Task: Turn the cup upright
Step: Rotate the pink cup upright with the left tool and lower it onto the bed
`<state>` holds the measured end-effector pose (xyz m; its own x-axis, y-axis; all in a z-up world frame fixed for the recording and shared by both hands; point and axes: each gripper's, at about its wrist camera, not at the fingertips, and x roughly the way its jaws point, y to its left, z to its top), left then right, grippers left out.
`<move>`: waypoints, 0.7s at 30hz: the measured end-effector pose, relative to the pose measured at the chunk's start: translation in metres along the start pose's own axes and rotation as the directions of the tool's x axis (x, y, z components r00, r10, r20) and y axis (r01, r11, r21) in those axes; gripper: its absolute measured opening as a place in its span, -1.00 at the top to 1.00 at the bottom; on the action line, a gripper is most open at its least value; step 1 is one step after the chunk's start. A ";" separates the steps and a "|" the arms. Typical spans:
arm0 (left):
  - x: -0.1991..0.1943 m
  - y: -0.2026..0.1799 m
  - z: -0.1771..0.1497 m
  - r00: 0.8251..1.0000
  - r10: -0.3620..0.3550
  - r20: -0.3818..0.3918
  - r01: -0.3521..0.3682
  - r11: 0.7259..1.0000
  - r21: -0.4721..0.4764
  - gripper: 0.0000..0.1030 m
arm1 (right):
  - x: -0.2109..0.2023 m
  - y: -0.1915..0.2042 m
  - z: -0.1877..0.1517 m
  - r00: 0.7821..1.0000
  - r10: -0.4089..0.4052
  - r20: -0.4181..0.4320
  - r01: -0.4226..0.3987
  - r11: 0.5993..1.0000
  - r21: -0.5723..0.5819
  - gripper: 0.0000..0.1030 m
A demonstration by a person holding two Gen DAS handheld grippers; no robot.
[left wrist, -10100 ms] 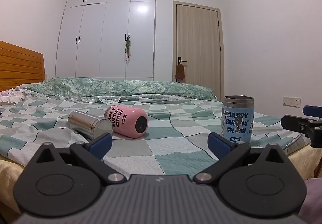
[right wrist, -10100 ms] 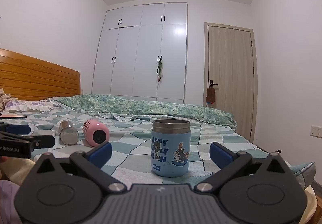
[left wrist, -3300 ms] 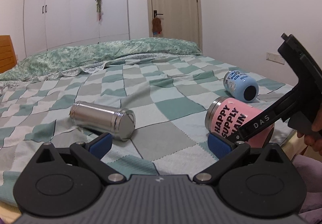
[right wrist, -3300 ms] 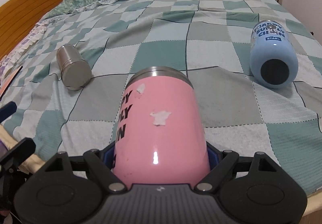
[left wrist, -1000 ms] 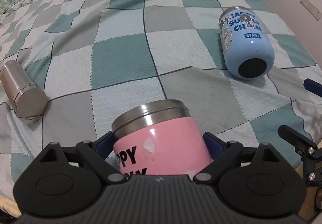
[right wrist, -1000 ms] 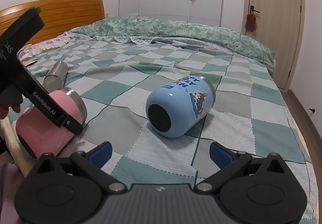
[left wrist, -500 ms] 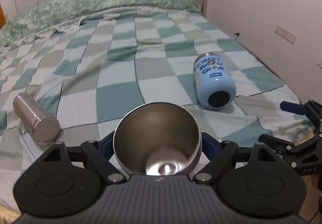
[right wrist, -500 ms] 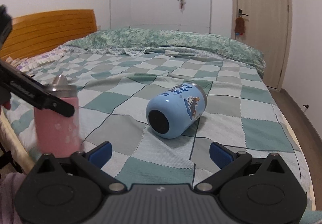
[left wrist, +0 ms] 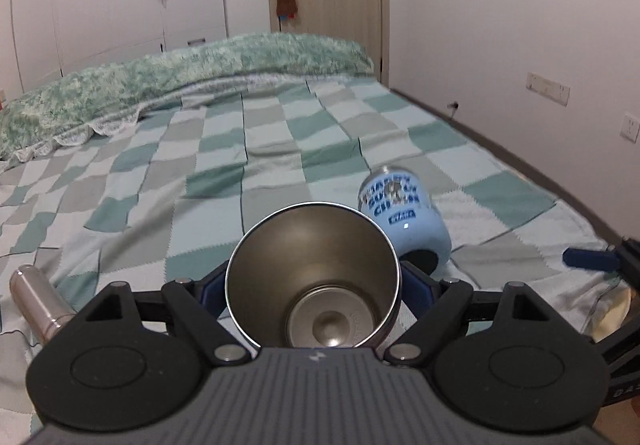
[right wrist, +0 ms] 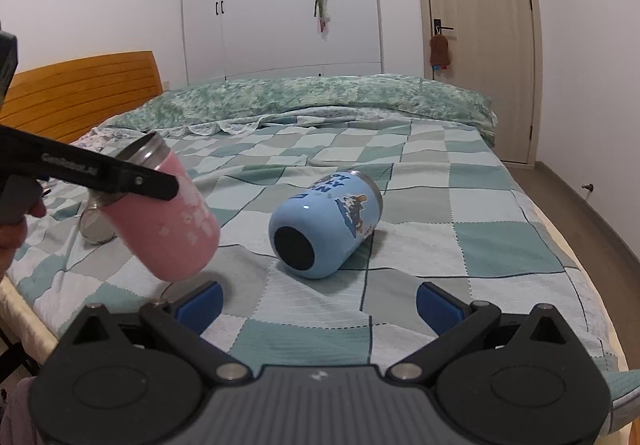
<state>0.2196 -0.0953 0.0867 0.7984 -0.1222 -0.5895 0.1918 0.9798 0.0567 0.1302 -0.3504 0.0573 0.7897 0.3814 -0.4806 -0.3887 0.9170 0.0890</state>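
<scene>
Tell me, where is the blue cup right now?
The blue cup lies on its side on the checked bedspread, mid-frame in the right wrist view, just right of the pink cup held in the left gripper.

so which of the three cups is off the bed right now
The pink cup: the left gripper is shut on it and holds it tilted in the air. The blue cup and the steel cup lie on their sides on the bedspread.
</scene>
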 end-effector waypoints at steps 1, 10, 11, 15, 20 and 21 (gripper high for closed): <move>0.007 -0.001 -0.002 1.000 0.004 -0.019 -0.004 1.000 0.004 -0.66 | 0.001 0.000 0.000 1.000 -0.003 0.000 0.003 1.000 0.000 -1.00; 0.027 -0.006 -0.009 0.999 0.017 -0.044 -0.015 0.999 0.049 -0.68 | 0.011 0.000 0.002 1.000 -0.016 0.002 0.016 1.000 -0.001 -1.00; 0.026 -0.006 -0.009 0.999 0.018 -0.038 -0.016 0.999 0.048 -0.73 | 0.011 0.000 0.002 1.000 -0.016 0.002 0.016 1.000 0.000 -1.00; 0.010 -0.002 -0.011 0.999 0.020 0.040 -0.021 1.000 0.020 -1.00 | 0.006 0.004 0.002 1.000 -0.018 0.010 0.018 1.000 0.000 -1.00; -0.030 0.010 -0.021 0.988 0.026 0.150 -0.024 1.000 -0.012 -1.00 | -0.007 0.015 0.005 0.999 -0.016 0.038 0.016 1.000 -0.010 -1.00; -0.041 0.013 -0.023 0.983 0.031 0.181 -0.028 0.999 -0.017 -1.00 | -0.011 0.019 0.006 0.999 -0.014 0.048 0.014 1.000 -0.013 -1.00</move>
<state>0.1762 -0.0740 0.0926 0.8941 -0.1189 -0.4317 0.1597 0.9854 0.0593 0.1168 -0.3361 0.0691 0.8166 0.3739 -0.4397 -0.3835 0.9208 0.0709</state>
